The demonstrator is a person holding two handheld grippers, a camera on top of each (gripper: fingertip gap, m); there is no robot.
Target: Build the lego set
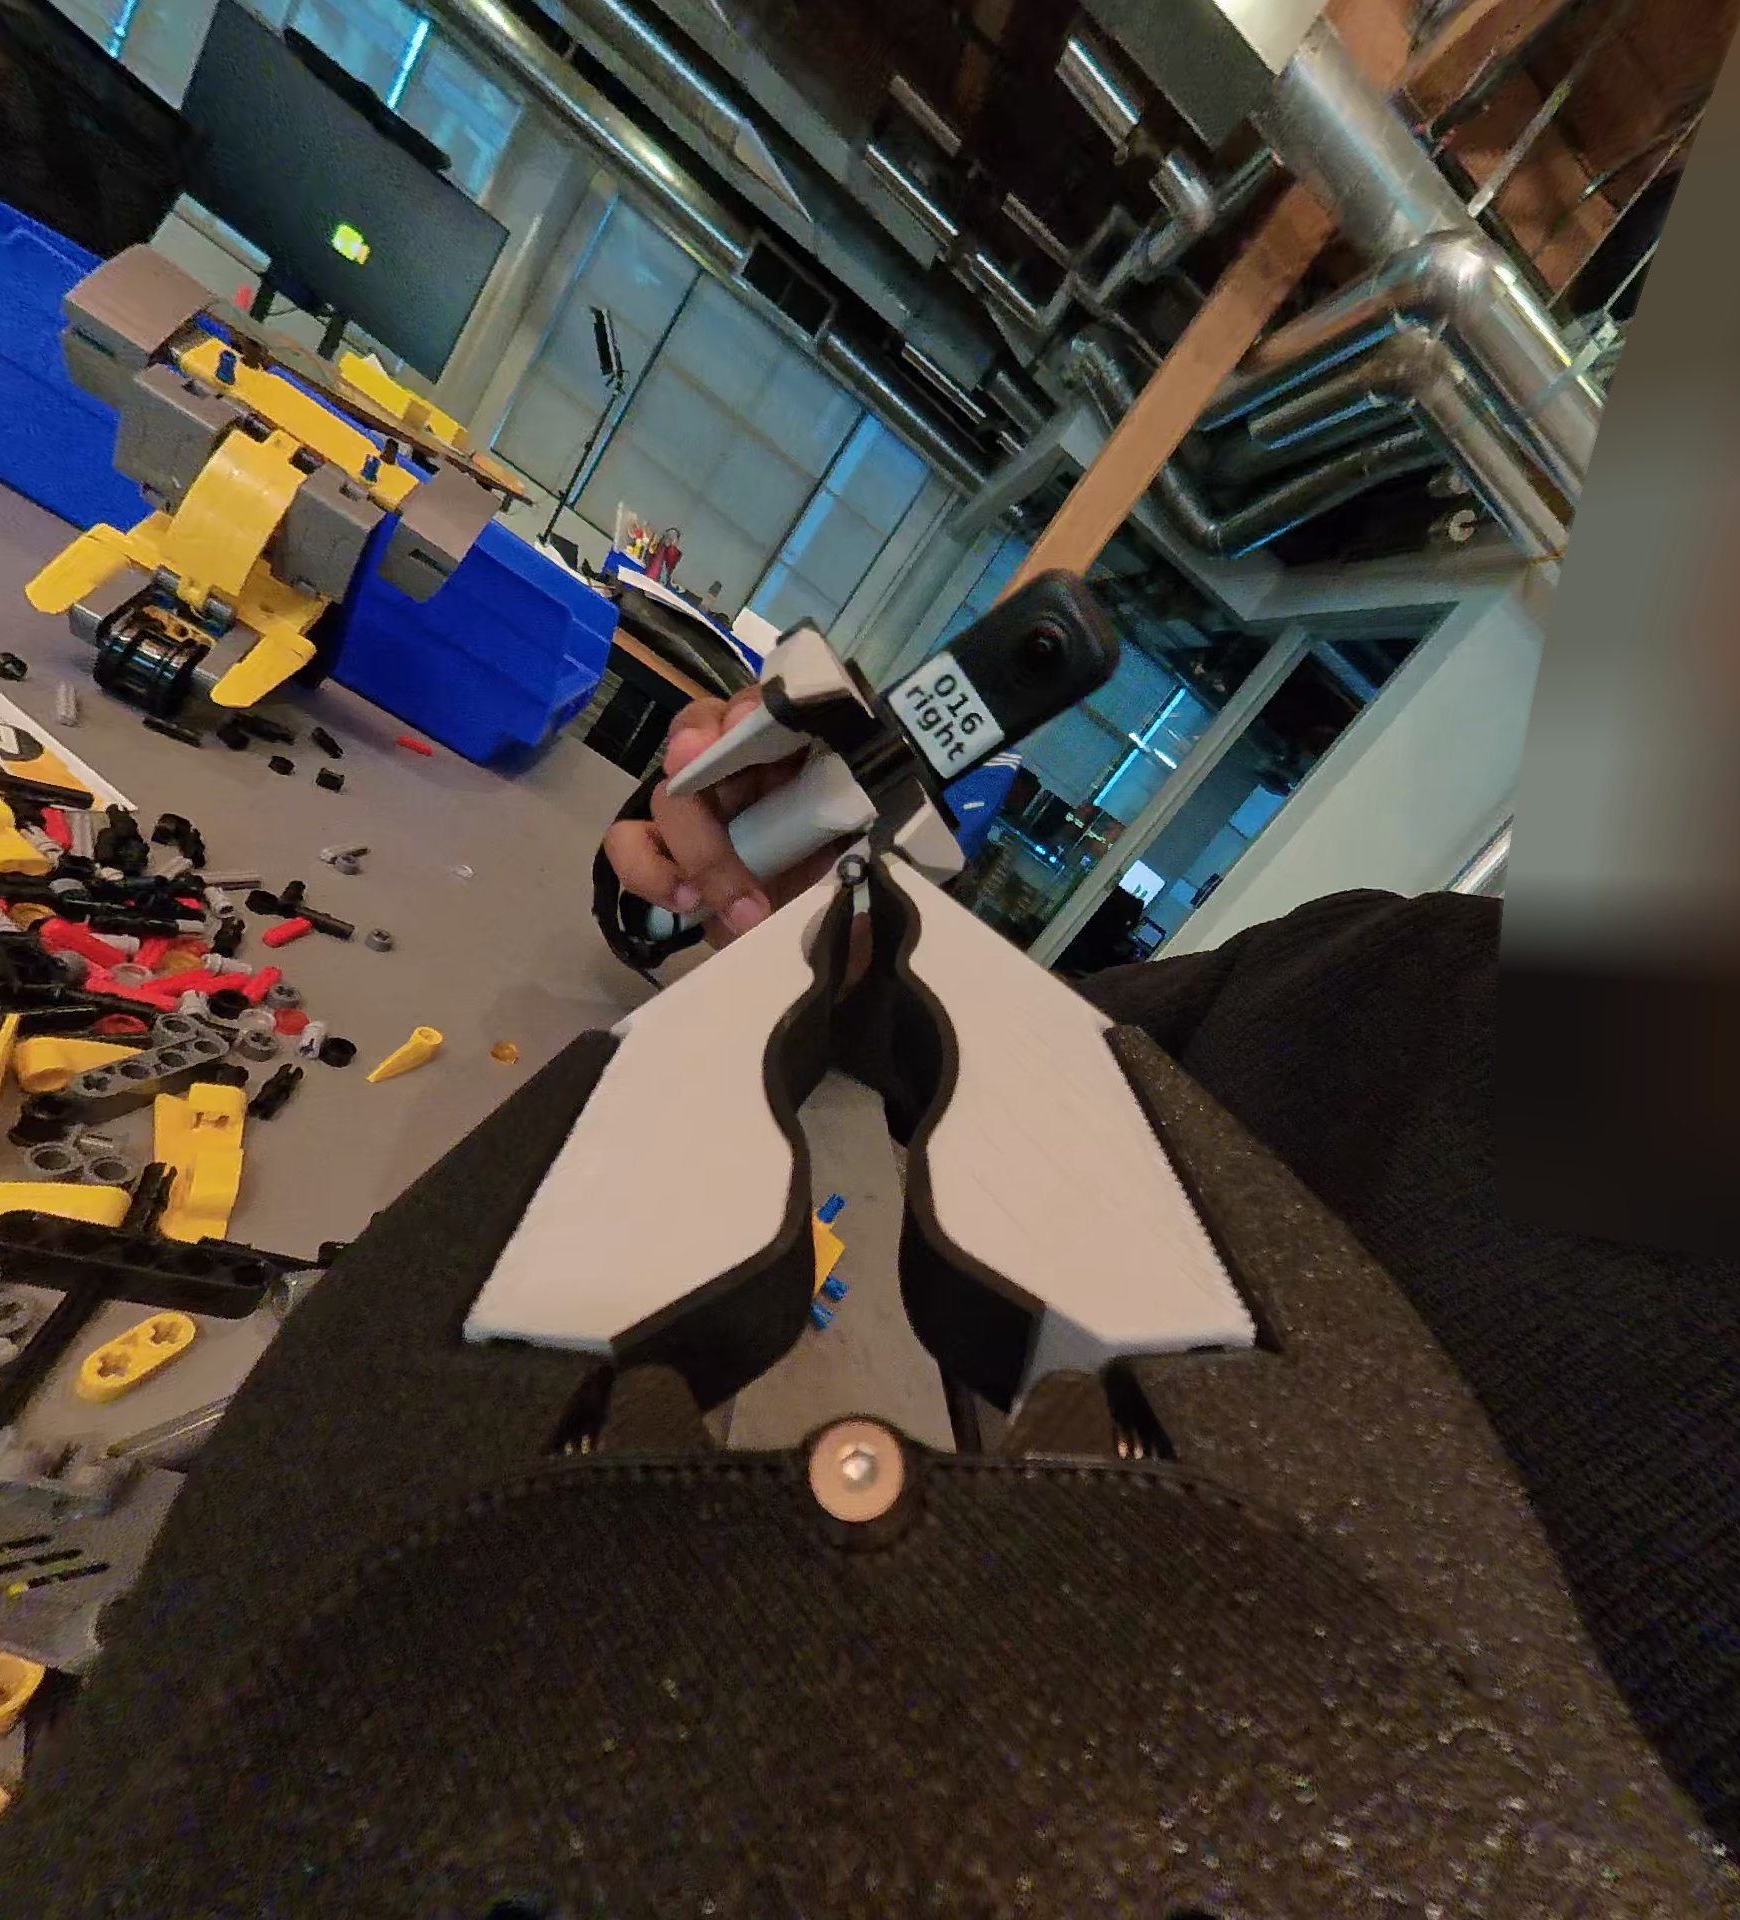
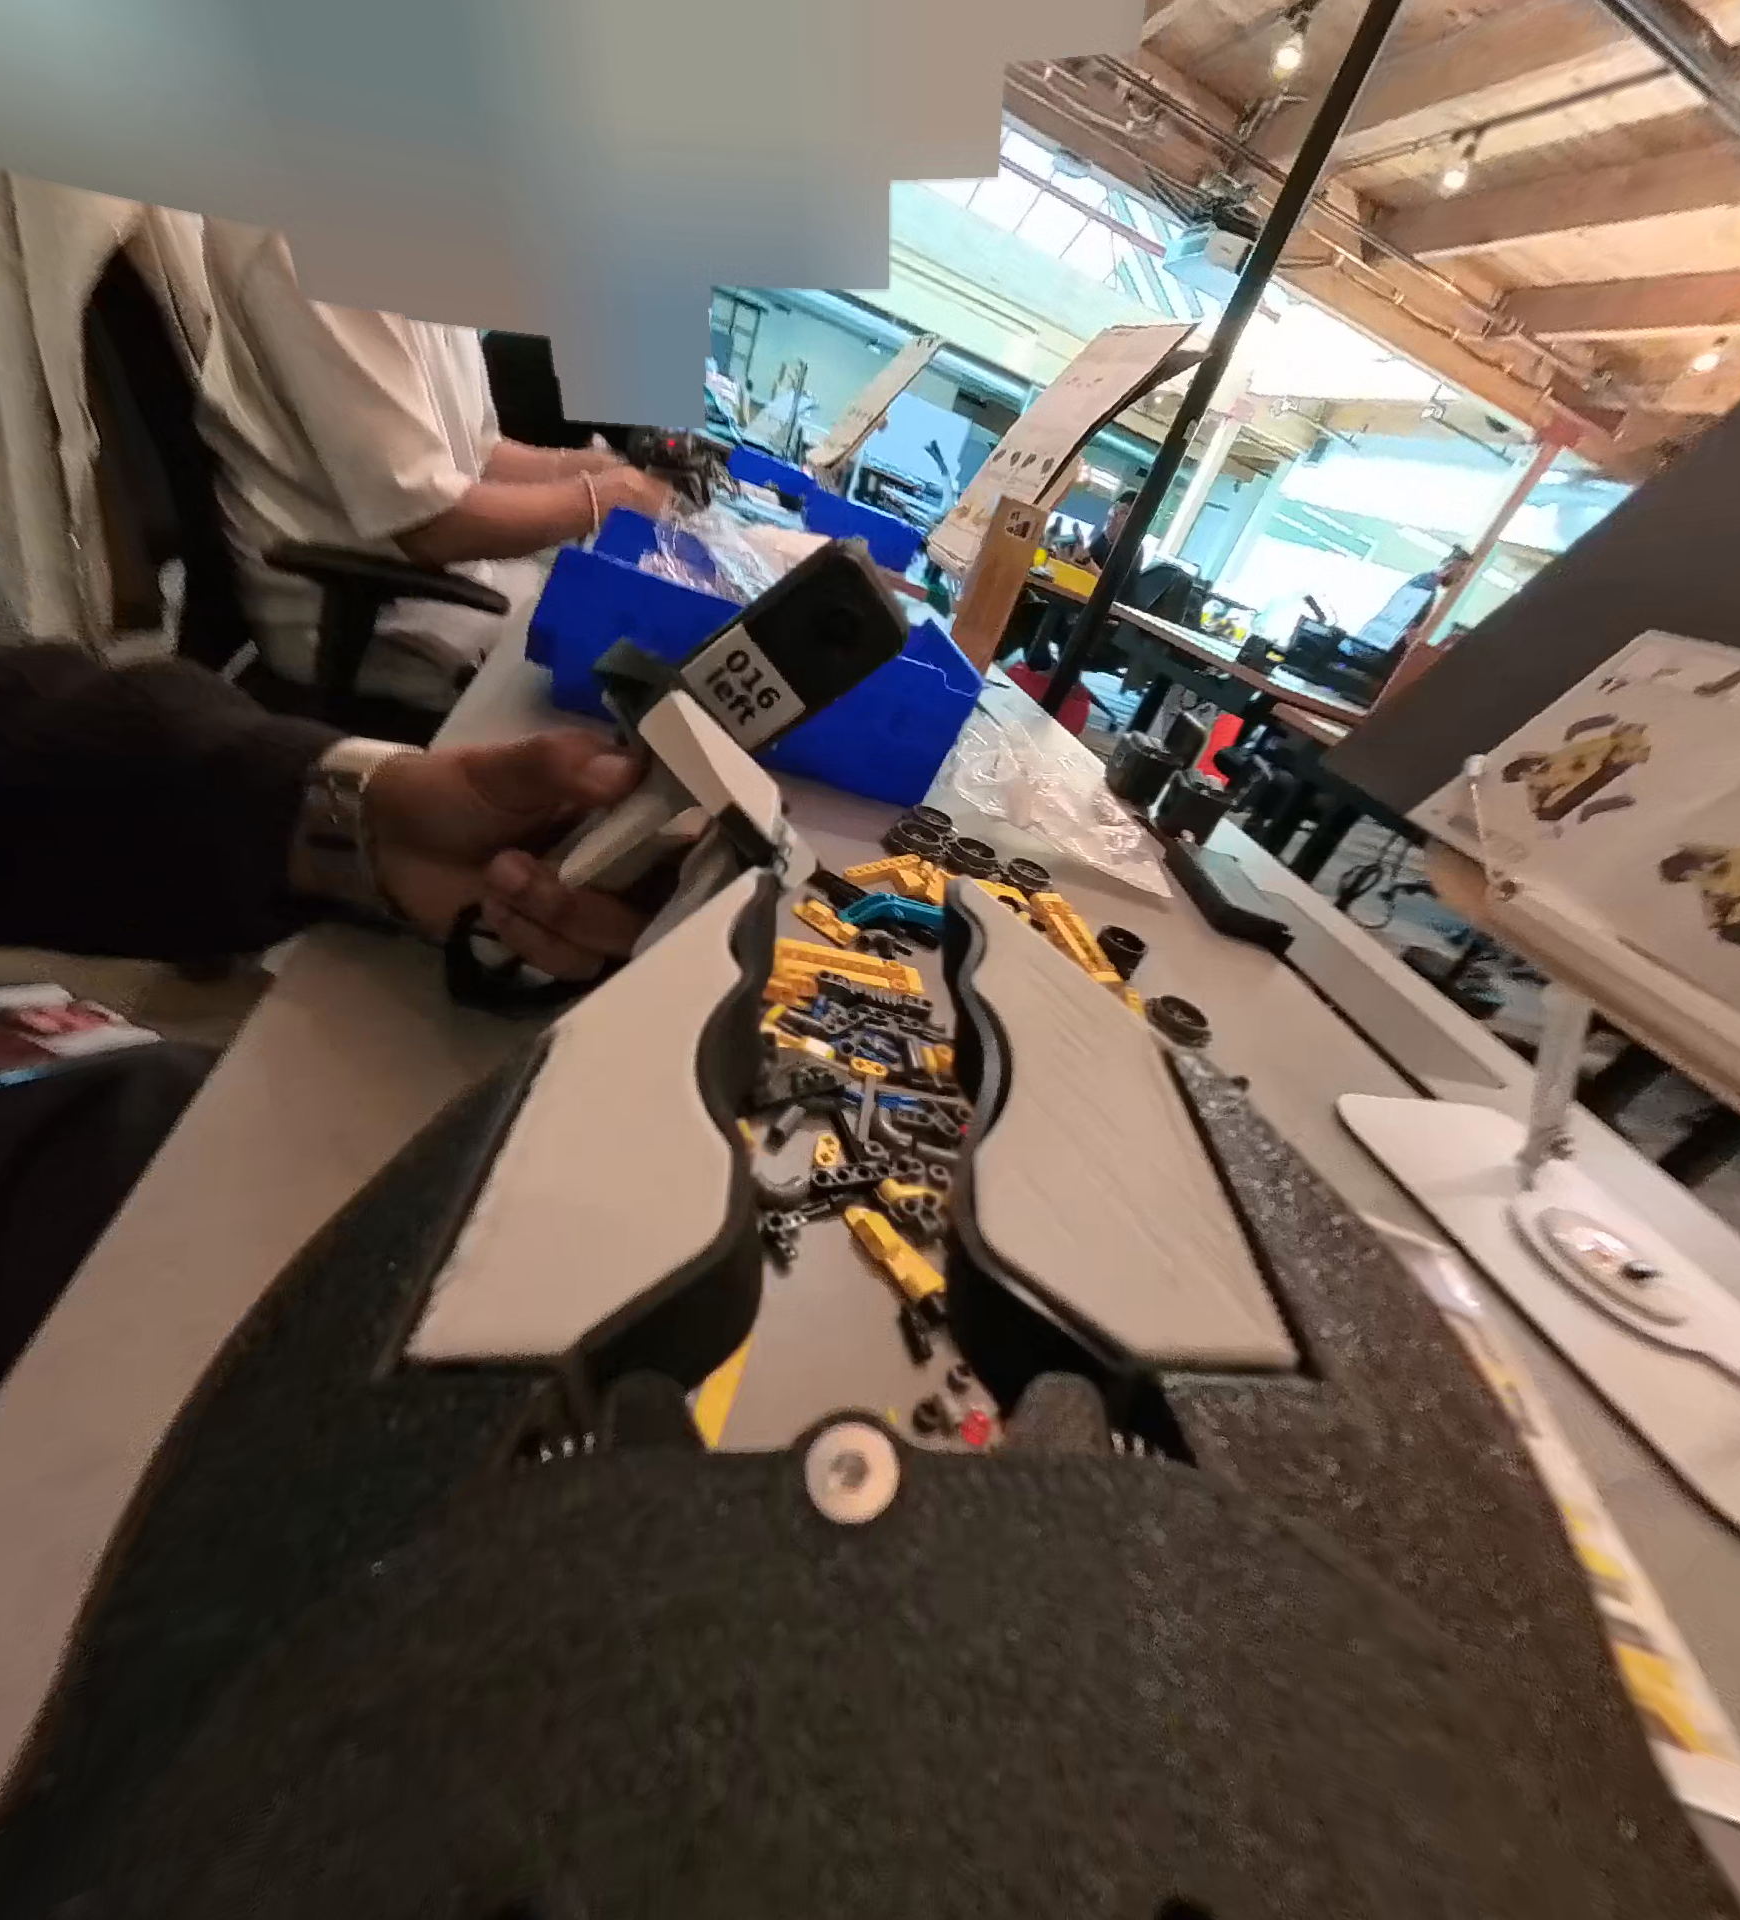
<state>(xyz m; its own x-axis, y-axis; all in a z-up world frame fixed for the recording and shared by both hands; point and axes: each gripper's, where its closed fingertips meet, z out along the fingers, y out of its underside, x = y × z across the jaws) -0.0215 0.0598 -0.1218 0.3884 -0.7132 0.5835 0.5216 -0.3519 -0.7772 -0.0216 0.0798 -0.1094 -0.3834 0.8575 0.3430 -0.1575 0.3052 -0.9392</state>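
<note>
My left gripper (image 1: 861, 883) is raised above the grey table (image 1: 492, 852), its white fingers closed at the tips on a small black piece (image 1: 851, 869). Right behind the tips a hand holds the right gripper's handle and camera (image 1: 1011, 665). In the right wrist view my right gripper (image 2: 861, 888) is open and empty above a pile of yellow, black and grey building pieces (image 2: 866, 1060). The left gripper's tip (image 2: 793, 857) is next to my right gripper's left fingertip (image 2: 764, 894). The same kind of loose pieces (image 1: 118, 987) lie to the left in the left wrist view.
A half-built yellow and grey model (image 1: 222, 499) stands by blue bins (image 1: 471, 644), also in the right wrist view (image 2: 845, 717). A booklet on a white stand (image 2: 1655, 810), black wheels (image 2: 959, 847) and a plastic bag (image 2: 1042, 790) are at right. A seated person (image 2: 346, 447) works behind. My left and right fingertips are right by each other.
</note>
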